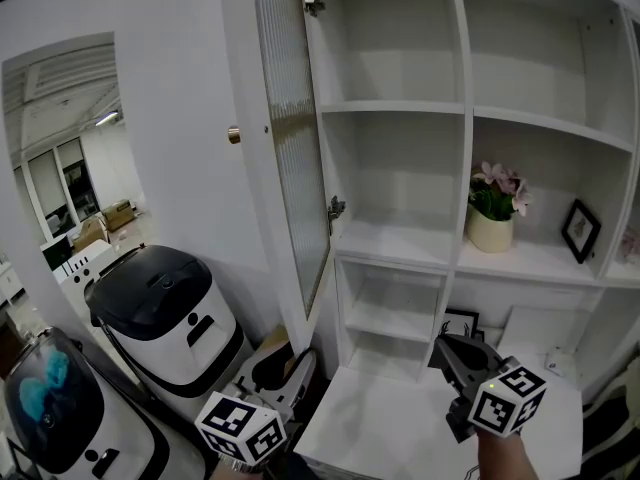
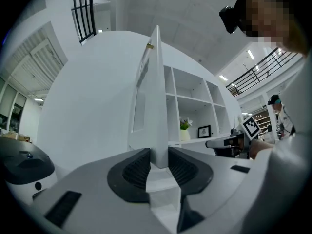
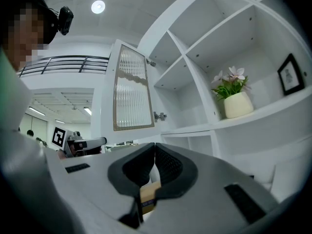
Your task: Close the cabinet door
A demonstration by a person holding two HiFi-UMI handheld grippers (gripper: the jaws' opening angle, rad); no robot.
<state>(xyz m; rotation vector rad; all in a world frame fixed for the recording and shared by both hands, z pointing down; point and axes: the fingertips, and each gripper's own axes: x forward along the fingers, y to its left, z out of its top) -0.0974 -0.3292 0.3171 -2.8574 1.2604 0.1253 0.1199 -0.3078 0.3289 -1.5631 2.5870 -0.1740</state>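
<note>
Clamping onto the edge of the cabinet door [image 2: 157, 106], the left gripper [image 2: 158, 163] has its ribbed black pads [image 2: 134, 172] pressed against both faces. From that gripper's view the white panel is just a thin upright wedge. The right gripper [image 3: 154, 148] is pinched fully together with nothing in it, hanging over the smooth white ledge [image 1: 380, 423] at the cabinet's foot.

The door stands swung well out from the cabinet front, hinged [image 1: 335, 208] on the left post of the open bay. It's a white frame around fluted glass, with a small brass knob [image 1: 233, 135] on the outer face. A rounded white bin with a black lid [image 1: 165, 308] sits near the door's outer side, against the wall.

Further back on the square white shelves are a cream flower pot [image 1: 492, 223] and a black picture frame [image 1: 580, 230], well apart. A second frame [image 1: 460, 320] down low is partly blocked by the right gripper. In the head view the left gripper's tips are too dark to make out.
</note>
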